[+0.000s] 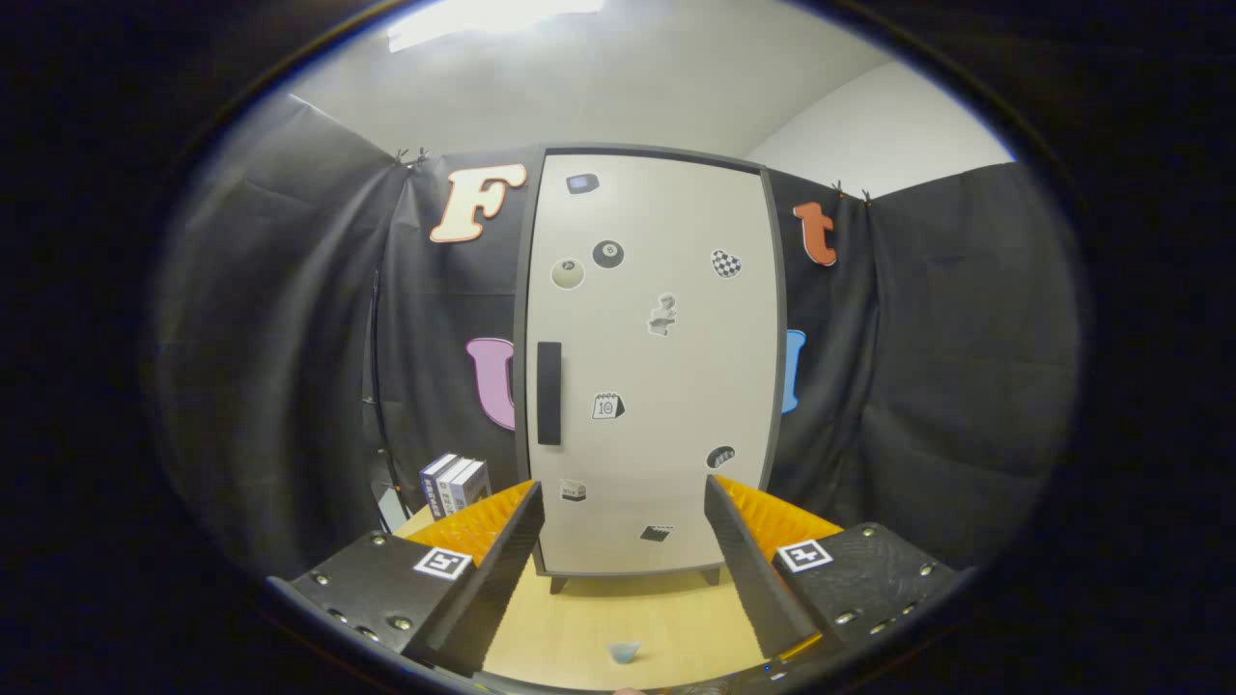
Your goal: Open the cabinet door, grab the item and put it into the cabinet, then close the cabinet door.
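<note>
A tall pale cabinet (649, 357) with a dark frame stands upright on short feet on a light wooden table (628, 613), straight ahead beyond my fingers. Its door is closed and dotted with several stickers. A dark vertical handle (548, 393) sits on the door's left side. My gripper (623, 497) is open, fingers spread wide with nothing between them, well short of the cabinet. A small pale blue item (624, 653) lies on the table between the fingers, close below the camera.
Several boxes (454, 485) stand upright on the table left of the cabinet, just beyond my left finger. Black cloth walls close in behind and on both sides. A dark cable (377, 386) hangs down the wall on the left.
</note>
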{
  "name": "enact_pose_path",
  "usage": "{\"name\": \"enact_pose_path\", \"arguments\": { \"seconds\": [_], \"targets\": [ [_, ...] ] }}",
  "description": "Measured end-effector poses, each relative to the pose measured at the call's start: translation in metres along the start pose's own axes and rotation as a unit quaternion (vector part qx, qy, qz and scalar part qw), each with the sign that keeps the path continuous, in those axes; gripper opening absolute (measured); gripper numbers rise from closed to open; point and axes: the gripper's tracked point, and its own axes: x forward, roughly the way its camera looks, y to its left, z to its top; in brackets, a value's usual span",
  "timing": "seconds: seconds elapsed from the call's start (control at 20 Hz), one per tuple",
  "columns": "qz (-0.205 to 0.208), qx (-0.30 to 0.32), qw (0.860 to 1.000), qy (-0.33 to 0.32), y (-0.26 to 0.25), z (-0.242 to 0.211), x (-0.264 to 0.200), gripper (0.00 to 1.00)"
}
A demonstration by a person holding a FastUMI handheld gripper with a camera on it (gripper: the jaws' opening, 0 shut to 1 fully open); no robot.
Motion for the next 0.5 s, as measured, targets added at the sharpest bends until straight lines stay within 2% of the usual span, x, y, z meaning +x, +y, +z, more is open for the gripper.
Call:
{"name": "enact_pose_path", "arguments": {
  "seconds": [0.5],
  "targets": [
    [0.019, -0.003, 1.0, 0.008, 0.018, -0.003, 0.036, 0.99]
  ]
}}
